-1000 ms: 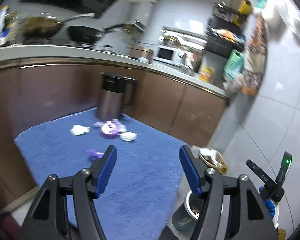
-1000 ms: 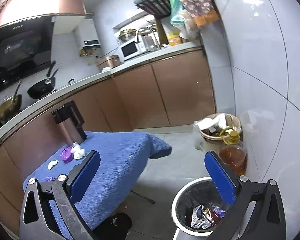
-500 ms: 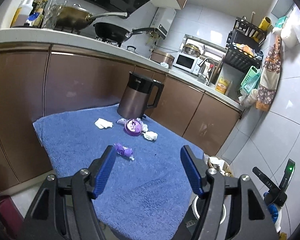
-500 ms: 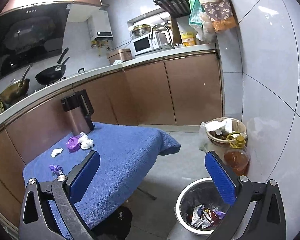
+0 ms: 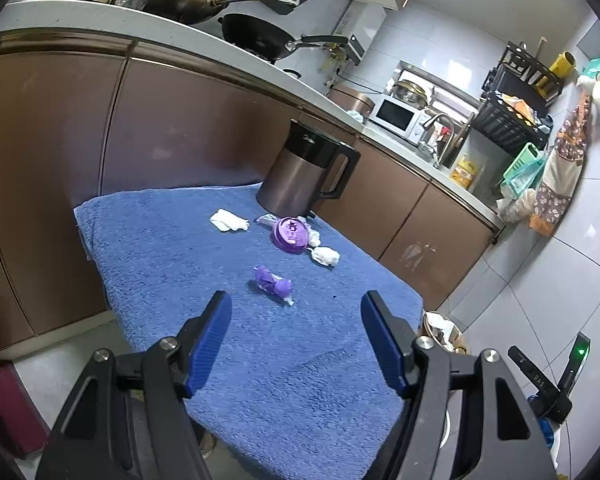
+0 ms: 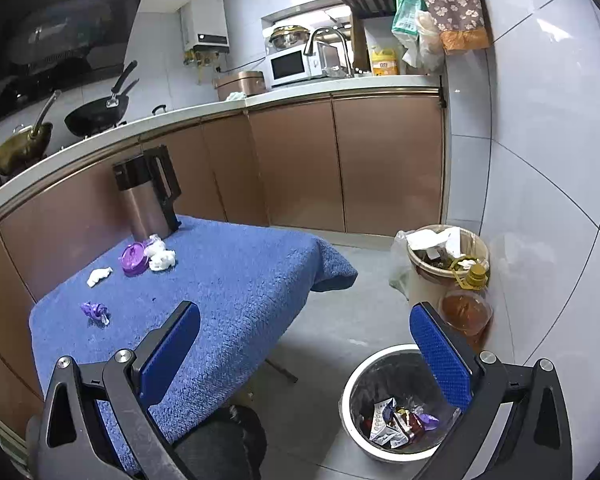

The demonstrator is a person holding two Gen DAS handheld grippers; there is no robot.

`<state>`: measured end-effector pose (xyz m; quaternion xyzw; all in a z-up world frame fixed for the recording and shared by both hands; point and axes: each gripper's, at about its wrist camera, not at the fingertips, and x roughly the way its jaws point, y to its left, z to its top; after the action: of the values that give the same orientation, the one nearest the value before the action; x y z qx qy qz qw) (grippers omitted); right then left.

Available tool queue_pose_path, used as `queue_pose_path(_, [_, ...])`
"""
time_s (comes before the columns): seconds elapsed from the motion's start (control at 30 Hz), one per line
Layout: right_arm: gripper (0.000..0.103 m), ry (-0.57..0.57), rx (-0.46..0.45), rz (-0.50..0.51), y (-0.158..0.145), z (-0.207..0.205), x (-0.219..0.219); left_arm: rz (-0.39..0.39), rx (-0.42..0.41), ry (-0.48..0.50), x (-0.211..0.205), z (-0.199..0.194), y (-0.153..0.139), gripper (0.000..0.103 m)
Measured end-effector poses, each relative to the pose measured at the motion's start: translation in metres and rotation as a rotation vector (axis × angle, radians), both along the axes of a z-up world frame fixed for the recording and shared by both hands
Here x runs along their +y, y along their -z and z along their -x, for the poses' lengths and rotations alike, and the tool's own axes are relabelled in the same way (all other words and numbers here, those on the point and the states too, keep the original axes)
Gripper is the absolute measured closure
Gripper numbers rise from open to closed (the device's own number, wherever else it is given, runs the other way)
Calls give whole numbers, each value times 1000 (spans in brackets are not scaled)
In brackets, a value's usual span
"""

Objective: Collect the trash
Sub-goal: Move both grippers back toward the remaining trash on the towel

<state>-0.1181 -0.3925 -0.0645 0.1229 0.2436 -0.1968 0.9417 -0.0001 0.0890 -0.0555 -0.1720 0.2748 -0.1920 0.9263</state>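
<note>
My left gripper (image 5: 296, 316), jaws apart and empty, faces a crinkled purple foil wrapper (image 5: 273, 285) just ahead on fluffy blue towelling (image 5: 172, 264).

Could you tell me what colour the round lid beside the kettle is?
Purple lid; clearest in the left wrist view.

A crumpled purple wrapper (image 5: 273, 285) lies on the blue towel, nearest the camera. At its 1 o'clock sits a round purple lid (image 5: 291, 234), flat, with a balled white tissue (image 5: 326, 255) just beside it at 4 o'clock and a flatter white tissue (image 5: 228, 220) apart at 9 o'clock. The round bin (image 6: 396, 404) on the floor holds foil wrappers.
</note>
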Motion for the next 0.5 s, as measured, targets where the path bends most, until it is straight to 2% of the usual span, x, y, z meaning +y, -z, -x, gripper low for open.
queue_pose_path(0.5, [0,-19,15,-16,10,2,-6,-5,23,-25,1,6,7,38])
